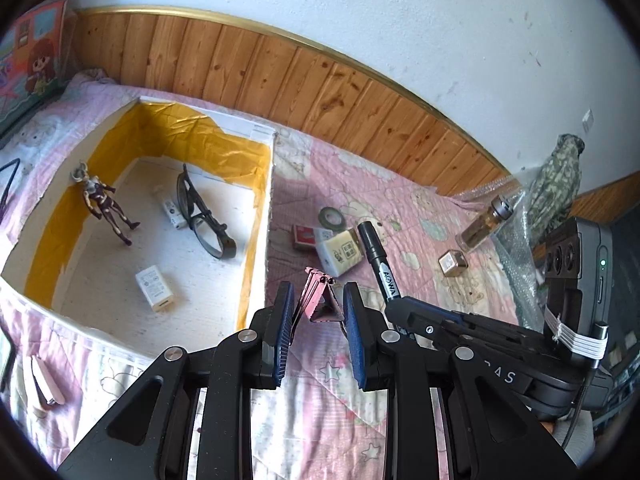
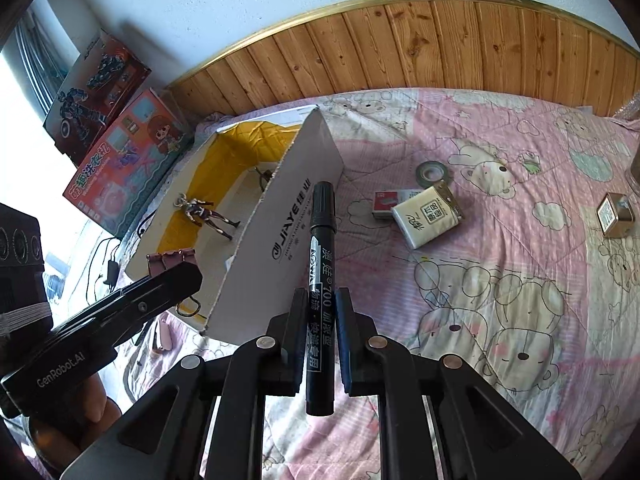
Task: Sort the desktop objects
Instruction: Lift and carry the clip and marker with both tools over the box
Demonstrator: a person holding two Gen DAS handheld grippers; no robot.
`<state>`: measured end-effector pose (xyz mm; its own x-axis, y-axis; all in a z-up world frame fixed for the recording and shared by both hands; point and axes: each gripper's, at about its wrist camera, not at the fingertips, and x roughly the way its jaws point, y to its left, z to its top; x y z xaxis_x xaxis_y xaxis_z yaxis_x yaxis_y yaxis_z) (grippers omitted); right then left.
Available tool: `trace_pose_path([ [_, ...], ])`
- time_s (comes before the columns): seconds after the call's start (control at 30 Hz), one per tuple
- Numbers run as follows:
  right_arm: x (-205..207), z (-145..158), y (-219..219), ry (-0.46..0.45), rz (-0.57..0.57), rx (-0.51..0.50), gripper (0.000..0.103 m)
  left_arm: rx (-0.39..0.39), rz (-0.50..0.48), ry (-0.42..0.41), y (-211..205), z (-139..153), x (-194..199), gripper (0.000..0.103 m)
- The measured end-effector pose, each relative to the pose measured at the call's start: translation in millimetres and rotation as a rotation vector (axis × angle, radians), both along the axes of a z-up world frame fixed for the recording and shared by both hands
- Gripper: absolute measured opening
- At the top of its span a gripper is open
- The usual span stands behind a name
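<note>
A bed with a pink cartoon quilt [image 2: 500, 184] runs along a wood-panelled white wall [image 1: 320, 80]. The left hand-held gripper [image 1: 318, 312] clamps a pink binder clip [image 1: 320, 300]; the right hand-held gripper [image 2: 322, 316] clamps a black marker [image 2: 320, 280], both beside the yellow-lined box [image 1: 256, 184].

A pink quilt [image 2: 500, 184] printed with cartoon bears covers the surface. Behind it runs wooden wall panelling [image 2: 460, 44] with a gold trim, under a white wall [image 1: 400, 16]. Two toy boxes [image 2: 120, 152] lean against the wall at the left, one red and dark, one pink. Bubble wrap [image 1: 516, 248] lies crumpled at the right edge.
</note>
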<state>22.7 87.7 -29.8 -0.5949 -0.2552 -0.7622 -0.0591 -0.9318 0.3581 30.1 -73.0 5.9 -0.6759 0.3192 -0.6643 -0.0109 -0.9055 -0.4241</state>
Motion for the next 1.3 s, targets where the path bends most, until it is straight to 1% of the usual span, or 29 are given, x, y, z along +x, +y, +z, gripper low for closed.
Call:
trace_pose_path([
  [0.43,-22.1,31.1,-50.9,0.051,0.092,0.027,0.015,0.064,0.113,0.012,-64.2,10.6,1.6,0.025],
  [0.6,-35.4,36.5,-68.6,0.058,0.125,0.042,0.015,0.083,0.163,0.001,-89.4,8.3,-1.3,0.025],
  [0.73,-47.5,38.4,-82.7,0.056,0.152,0.059,0.015,0.089,0.197,-0.027,-104.2,1.0,-6.9,0.025],
  [0.83,-57.8,38.5,-91.9,0.053,0.169,0.076,0.015,0.081,0.214,-0.058,-111.6,-6.2,-13.3,0.025],
  [1.0,-77.8,36.7,-105.0,0.041,0.200,0.113,0.015,0.026,0.233,-0.116,-115.2,-20.2,-26.1,0.026],
  [1.17,-99.6,32.3,-116.5,0.021,0.237,0.153,0.015,-0.032,0.245,-0.133,-111.8,-25.1,-36.4,0.026],
  [1.3,-119.6,25.1,-125.4,-0.002,0.264,0.178,0.015,-0.036,0.257,-0.162,-112.5,-32.0,-45.4,0.026],
])
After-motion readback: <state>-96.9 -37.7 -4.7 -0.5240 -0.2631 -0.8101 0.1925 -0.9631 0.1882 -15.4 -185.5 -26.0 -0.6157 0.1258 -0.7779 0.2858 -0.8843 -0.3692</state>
